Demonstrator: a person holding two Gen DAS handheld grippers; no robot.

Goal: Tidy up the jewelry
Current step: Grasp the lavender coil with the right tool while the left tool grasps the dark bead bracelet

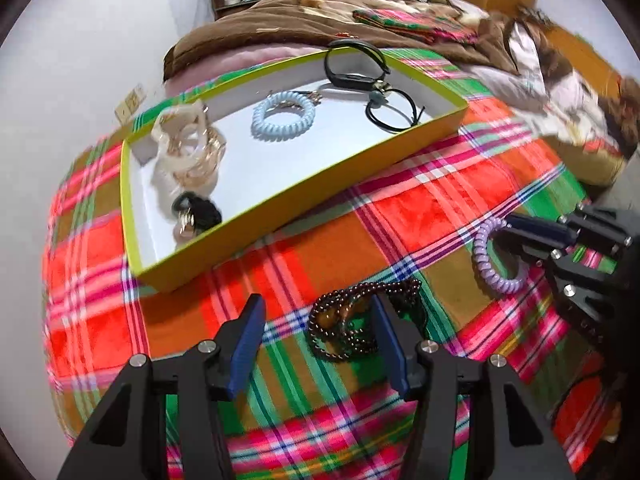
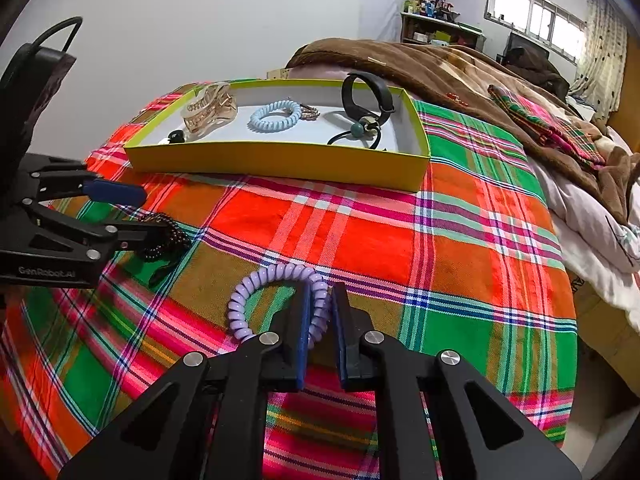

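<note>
A yellow tray (image 1: 304, 196) (image 2: 280, 160) lies on the plaid bedspread and holds a blue coil bracelet (image 1: 283, 115) (image 2: 275, 115), a clear hair claw (image 1: 188, 140) (image 2: 210, 112), a black wristband (image 1: 352, 60) (image 2: 366, 96) and black hair ties (image 1: 394, 114). A dark bead necklace (image 1: 348, 328) (image 2: 168, 236) lies on the cloth between the fingers of my open left gripper (image 1: 318, 344) (image 2: 140, 212). My right gripper (image 2: 320, 312) (image 1: 516, 240) is shut on a purple coil bracelet (image 2: 272, 280) (image 1: 492, 260) resting on the cloth.
A brown blanket (image 1: 288, 20) (image 2: 440, 68) and a folded plaid cloth (image 1: 416, 24) (image 2: 548, 128) lie behind the tray. The bed edge drops off at the right (image 2: 580, 320). A shelf with bottles (image 2: 436, 20) stands by the far wall.
</note>
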